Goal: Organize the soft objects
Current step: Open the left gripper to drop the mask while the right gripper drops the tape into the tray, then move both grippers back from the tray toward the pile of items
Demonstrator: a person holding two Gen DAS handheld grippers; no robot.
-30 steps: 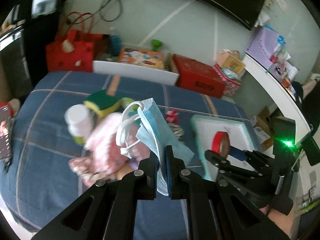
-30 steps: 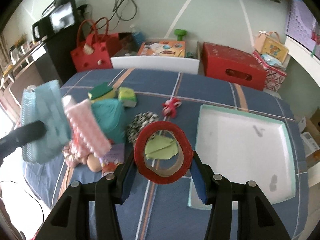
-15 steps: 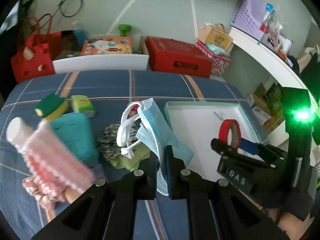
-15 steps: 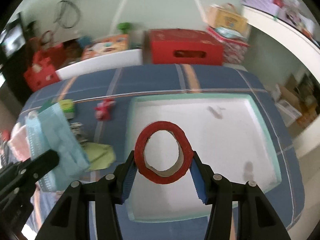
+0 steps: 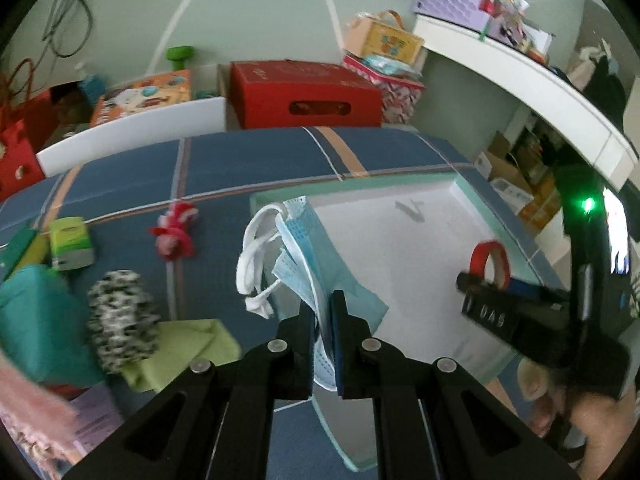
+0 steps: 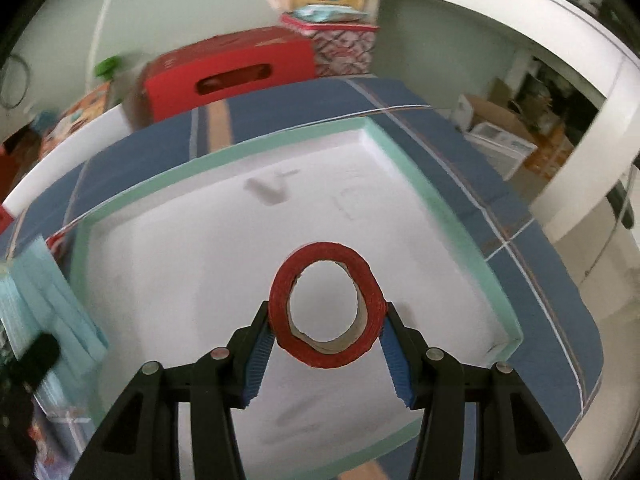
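Both hands have carried their things over one white tray (image 6: 224, 280). Left gripper (image 5: 323, 312) jaws pinch one blue mask (image 5: 308, 248), long side upright. Right gripper (image 6: 326, 320) jaws, half open, hold one red tape roll (image 6: 324, 308), hole facing the camera.

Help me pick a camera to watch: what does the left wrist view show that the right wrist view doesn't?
Only the left wrist view shows the leftover pile: the red plush toy, leopard-print cloth and green cloth. It also shows the left claw shut on the blue face mask. Only the right wrist view shows the right claw squeezing the red tape roll head-on. Both share the white tray, mask and tape roll.
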